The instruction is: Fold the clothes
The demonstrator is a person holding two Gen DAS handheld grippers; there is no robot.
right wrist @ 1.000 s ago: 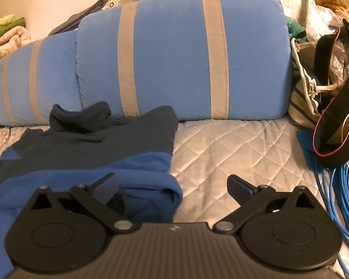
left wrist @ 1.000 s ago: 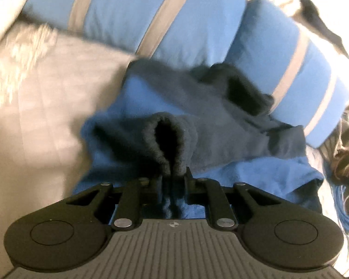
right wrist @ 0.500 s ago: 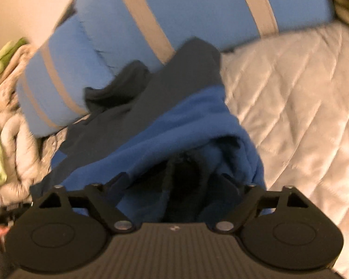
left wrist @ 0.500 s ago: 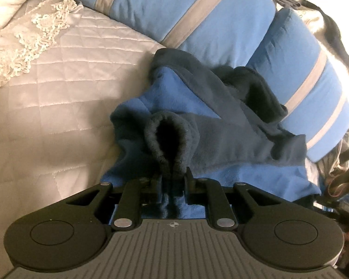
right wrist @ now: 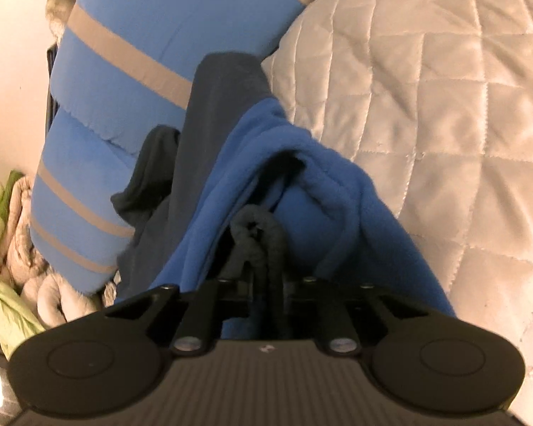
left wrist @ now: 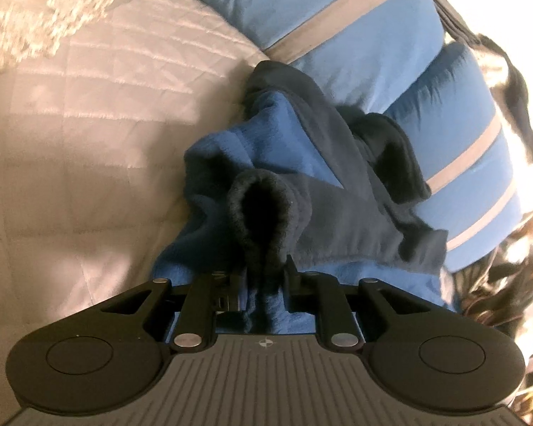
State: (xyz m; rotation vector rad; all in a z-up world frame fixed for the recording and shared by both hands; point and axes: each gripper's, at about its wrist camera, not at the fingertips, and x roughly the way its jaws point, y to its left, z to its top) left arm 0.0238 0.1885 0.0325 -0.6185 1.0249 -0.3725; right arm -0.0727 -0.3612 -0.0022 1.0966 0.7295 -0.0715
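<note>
While both grippers clamp fabric, the fleece top lies bunched on the bed.
Left gripper: jaws narrow, pinching a dark navy cuff of the top. Right gripper: jaws narrow, pinching a dark folded edge with blue fleece draped around it. Top's far end rests against the striped blue pillows; quilted bed cover bare on the side away from the pillows.

Fleece garment blue, navy; pillows blue, grey-striped; quilt cream.
</note>
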